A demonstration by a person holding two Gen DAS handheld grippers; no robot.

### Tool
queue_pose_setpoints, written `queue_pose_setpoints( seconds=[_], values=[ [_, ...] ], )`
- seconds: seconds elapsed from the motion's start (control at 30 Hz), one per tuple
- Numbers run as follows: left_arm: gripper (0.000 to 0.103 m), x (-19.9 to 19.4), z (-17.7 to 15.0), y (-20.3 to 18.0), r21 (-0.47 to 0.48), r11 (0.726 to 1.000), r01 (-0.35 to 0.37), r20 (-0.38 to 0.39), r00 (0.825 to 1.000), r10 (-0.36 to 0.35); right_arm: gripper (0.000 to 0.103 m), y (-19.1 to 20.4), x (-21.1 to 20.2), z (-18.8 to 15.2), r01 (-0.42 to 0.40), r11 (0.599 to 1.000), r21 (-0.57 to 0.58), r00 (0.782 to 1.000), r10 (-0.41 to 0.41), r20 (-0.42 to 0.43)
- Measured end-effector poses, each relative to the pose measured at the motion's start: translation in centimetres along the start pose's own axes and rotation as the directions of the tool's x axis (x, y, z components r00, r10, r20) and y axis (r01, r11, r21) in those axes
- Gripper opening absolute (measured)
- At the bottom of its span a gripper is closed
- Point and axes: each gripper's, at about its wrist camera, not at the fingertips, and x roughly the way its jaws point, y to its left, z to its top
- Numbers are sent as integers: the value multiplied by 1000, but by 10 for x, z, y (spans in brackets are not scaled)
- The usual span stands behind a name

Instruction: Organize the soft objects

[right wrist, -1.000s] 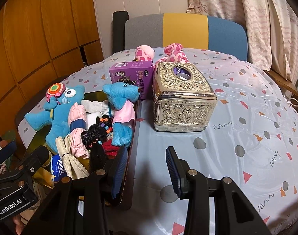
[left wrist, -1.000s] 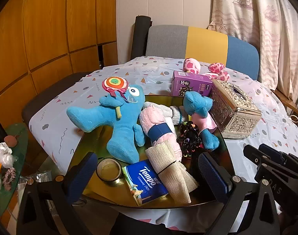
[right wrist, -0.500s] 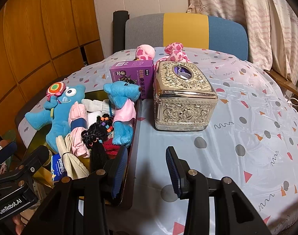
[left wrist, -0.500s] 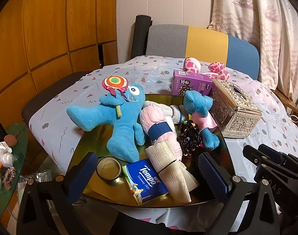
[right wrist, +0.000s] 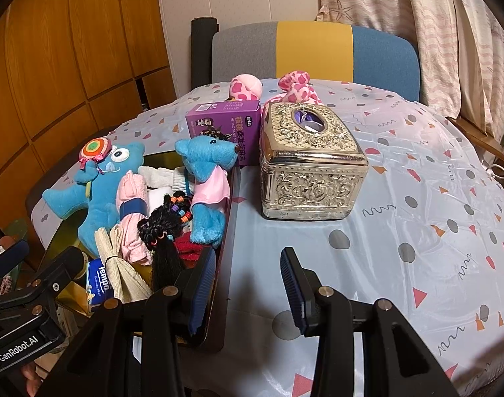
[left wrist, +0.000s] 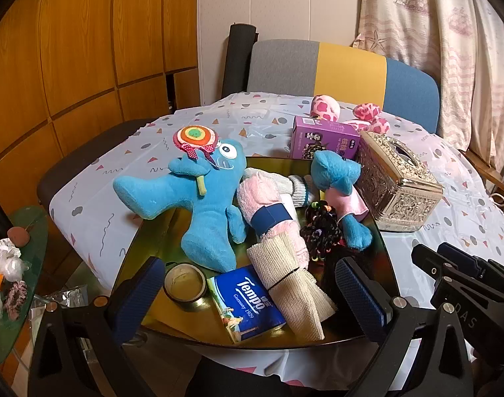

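Note:
A gold tray (left wrist: 159, 231) holds a big blue plush with a lollipop (left wrist: 205, 205), a small blue plush in a pink shirt (left wrist: 338, 178), a pink rolled towel with a blue band (left wrist: 268, 205), a beige rolled cloth (left wrist: 291, 278) and a black beaded hairpiece (left wrist: 321, 228). My left gripper (left wrist: 248, 284) hovers open over the tray's near edge, holding nothing. My right gripper (right wrist: 248, 264) stands open over the tablecloth just right of the tray rim (right wrist: 230, 211), with nothing between its fingers. A pink spotted plush (right wrist: 295, 86) lies on the table behind the boxes.
A Tempo tissue pack (left wrist: 248, 297) and a tape roll (left wrist: 184, 286) lie at the tray's front. A purple box (right wrist: 224, 125) and an ornate silver tissue box (right wrist: 311, 165) stand right of the tray. A chair (right wrist: 315, 49) sits behind the table. A glass side table (left wrist: 17, 264) is at the left.

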Motion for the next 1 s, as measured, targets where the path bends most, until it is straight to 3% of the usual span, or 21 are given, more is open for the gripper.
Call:
queue_pose_setpoints(
  seconds=[1.0],
  values=[
    [103, 7, -2, 0, 3, 1000, -1, -33, 999, 1, 41, -3, 5, -3, 4, 1000, 7, 1000, -3, -17]
  ],
)
